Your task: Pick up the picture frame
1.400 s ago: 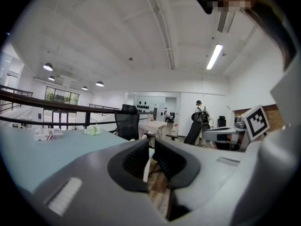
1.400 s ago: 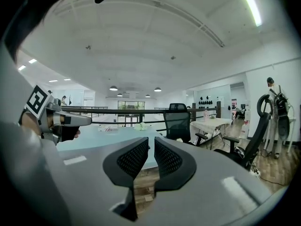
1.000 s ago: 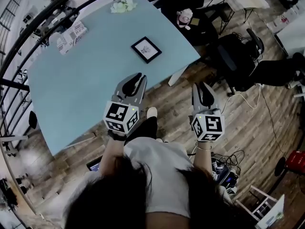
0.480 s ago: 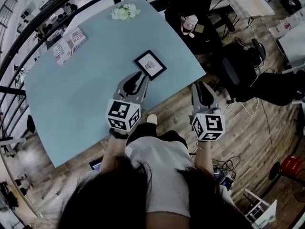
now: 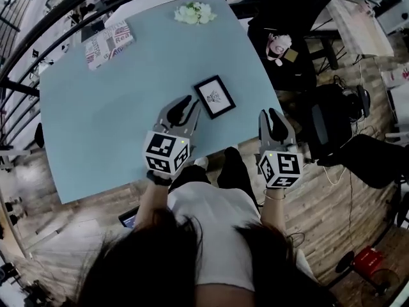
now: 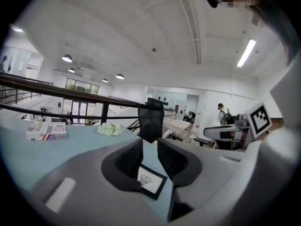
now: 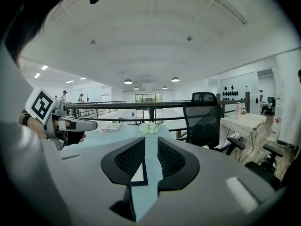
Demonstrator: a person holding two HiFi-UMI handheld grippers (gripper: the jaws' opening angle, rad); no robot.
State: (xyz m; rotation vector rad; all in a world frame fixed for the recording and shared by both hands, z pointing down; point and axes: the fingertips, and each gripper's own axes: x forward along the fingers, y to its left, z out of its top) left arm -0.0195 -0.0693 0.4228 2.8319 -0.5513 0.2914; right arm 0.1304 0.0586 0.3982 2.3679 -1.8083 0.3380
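I'm working the approach: the picture frame (image 5: 215, 96) is lying flat near the table (image 5: 96, 120) edge, just ahead of the left gripper (image 5: 189, 105). It and the right gripper (image 5: 269, 114) are gaping slightly, empty. Next I'm straddling a frame edge.

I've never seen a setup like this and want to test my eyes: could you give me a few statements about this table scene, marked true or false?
1. The picture frame lies flat on the blue table. True.
2. The left tongs grip the frame. False: they are open and empty, and the frame lies on the table ahead of them.
3. A bunch of white flowers lies near the table's far edge. True.
4. The right tongs hang over the middle of the table. False: they are by its near right corner, open.
5. The printed box touches the frame. False: it lies well apart, toward the far left corner.
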